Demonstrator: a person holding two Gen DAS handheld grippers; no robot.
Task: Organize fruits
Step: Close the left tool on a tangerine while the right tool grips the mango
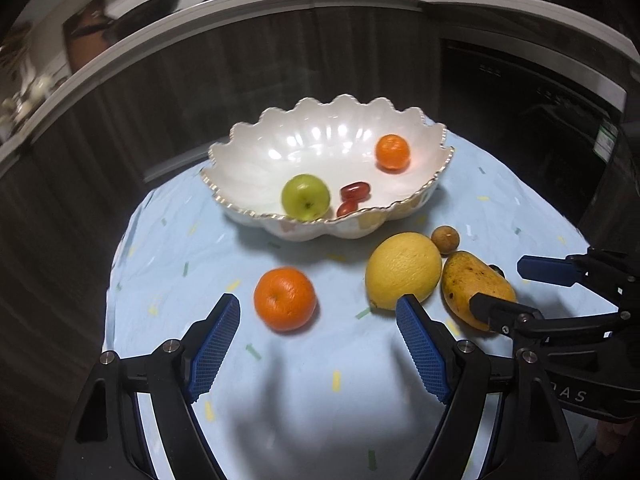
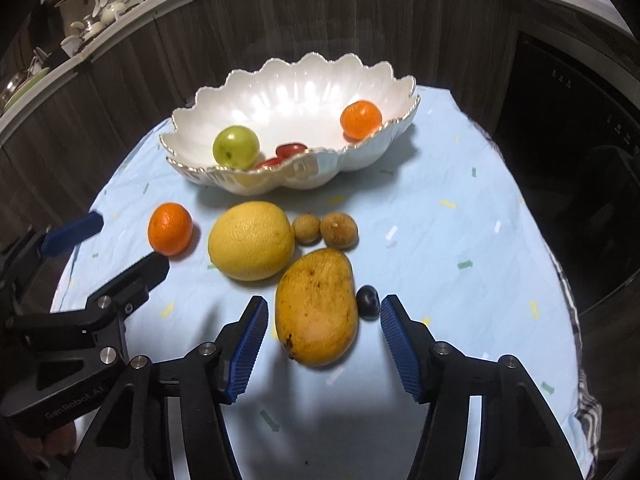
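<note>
A white scalloped bowl [image 1: 248,160] [image 2: 192,124] holds a green apple [image 1: 306,197] [image 2: 236,146], an orange [image 1: 393,152] [image 2: 360,119] and red grape tomatoes [image 1: 355,192] [image 2: 291,149]. On the blue cloth lie an orange [image 1: 285,298] [image 2: 170,229], a big yellow citrus [image 1: 403,270] [image 2: 251,240], a mango [image 1: 476,288] [image 2: 316,306], two brown longans [image 2: 306,229] [image 2: 339,230] and a dark grape [image 2: 368,301]. My left gripper [image 1: 318,308] is open just short of the loose orange. My right gripper [image 2: 324,312] is open with the mango between its fingers.
The round table's cloth [image 2: 460,240] drops off at its edges. A dark wood-panelled counter [image 1: 240,64] curves behind the bowl. A dark appliance [image 2: 580,120] stands to the right. Kitchenware sits on the counter top at far left [image 2: 88,28].
</note>
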